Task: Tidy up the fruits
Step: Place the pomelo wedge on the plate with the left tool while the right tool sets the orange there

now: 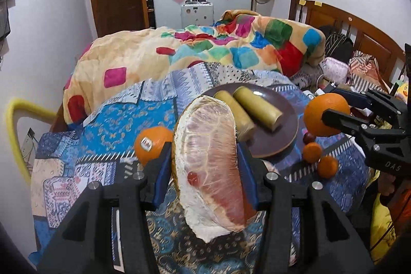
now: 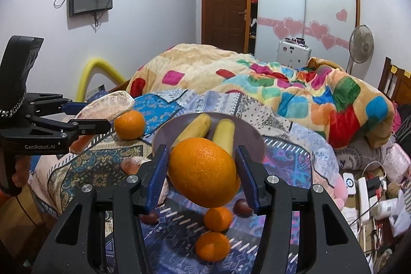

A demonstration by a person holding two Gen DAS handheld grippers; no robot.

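Observation:
My left gripper (image 1: 204,166) is shut on a peeled pomelo wedge (image 1: 210,166), held above the patterned bedsheet; it also shows in the right wrist view (image 2: 108,104). My right gripper (image 2: 203,171) is shut on a large orange (image 2: 204,172), held above the sheet near the plate; it shows in the left wrist view (image 1: 326,114). A brown plate (image 1: 280,140) holds two bananas (image 1: 259,108). A second orange (image 1: 151,145) with a sticker lies left of the plate. Two small tangerines (image 2: 218,218) and dark plums (image 2: 242,207) lie on the sheet below my right gripper.
A colourful quilt (image 1: 205,53) is heaped behind the plate. A wooden headboard (image 1: 359,30), bags and a power strip (image 2: 364,197) crowd the right side. A yellow padded rail (image 1: 12,132) runs along the left edge of the bed.

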